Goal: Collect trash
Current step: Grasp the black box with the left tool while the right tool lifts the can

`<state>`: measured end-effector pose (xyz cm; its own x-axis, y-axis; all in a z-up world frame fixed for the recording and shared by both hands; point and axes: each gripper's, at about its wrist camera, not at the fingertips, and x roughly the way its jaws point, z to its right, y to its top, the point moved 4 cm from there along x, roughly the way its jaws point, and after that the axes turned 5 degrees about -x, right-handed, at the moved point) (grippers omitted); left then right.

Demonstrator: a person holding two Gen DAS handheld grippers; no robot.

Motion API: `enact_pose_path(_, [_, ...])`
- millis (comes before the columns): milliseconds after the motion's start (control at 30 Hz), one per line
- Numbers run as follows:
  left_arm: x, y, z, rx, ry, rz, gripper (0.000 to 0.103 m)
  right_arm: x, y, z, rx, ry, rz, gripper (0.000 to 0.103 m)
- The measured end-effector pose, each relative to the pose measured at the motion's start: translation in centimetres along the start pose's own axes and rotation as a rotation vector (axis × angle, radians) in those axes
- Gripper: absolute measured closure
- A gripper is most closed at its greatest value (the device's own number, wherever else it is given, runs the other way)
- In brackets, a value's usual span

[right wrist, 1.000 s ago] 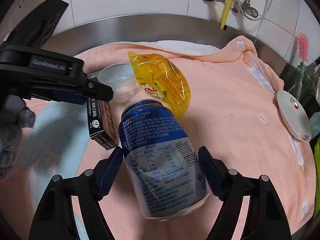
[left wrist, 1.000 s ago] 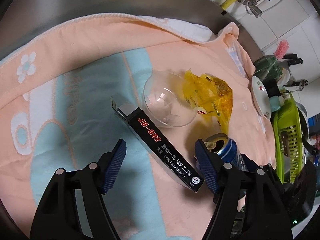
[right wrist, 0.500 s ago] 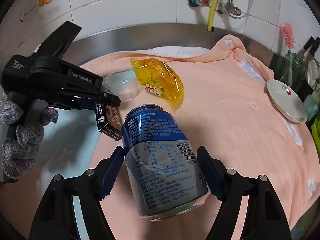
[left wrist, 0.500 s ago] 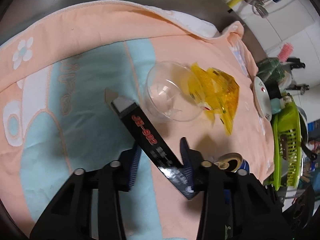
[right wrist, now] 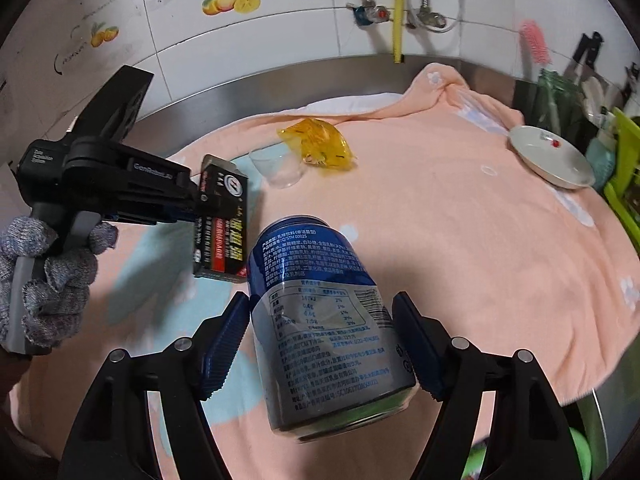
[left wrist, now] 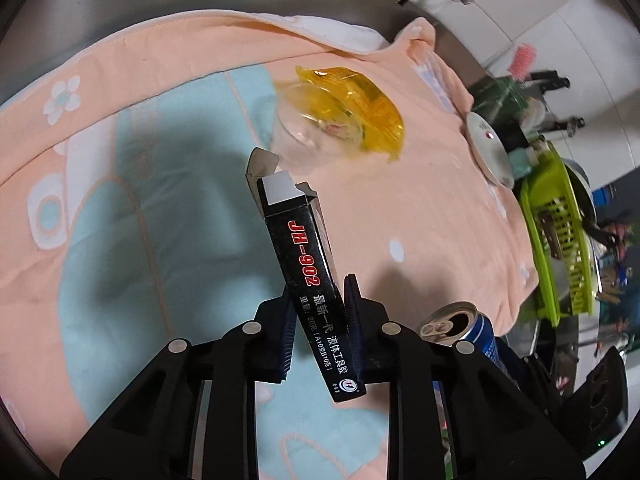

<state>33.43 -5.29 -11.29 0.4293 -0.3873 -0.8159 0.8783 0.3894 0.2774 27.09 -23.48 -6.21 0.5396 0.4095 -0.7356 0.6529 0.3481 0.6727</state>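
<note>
Above towel: tilted grippers, box, can.

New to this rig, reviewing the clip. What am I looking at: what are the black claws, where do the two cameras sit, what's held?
No robot: a person holds two hand-held grippers, each with a fisheye camera looking along its fingers. The left view shows the left gripper shut on a black box, lifted off the towel. The right view shows the right gripper clamped around a blue can, with the gloved hand holding the left gripper beside it. On the towel lie a clear cup and a yellow wrapper. A white dish sits at the towel's edge.
</note>
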Motion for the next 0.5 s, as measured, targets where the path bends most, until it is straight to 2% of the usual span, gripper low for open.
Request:
enact_pose_path(367, [-1.6, -3.4, 2.3, 0.081, -0.052, -0.023, 0.081, -4.1, -2.9, 0.7, 0.082, -0.04, 0.039, 0.034])
enact_pose_path(500, [-1.6, -3.9, 3.1, 0.089, -0.061, -0.03, 0.081, -3.2, -4.0, 1.3, 0.101, -0.041, 0.0, 0.034])
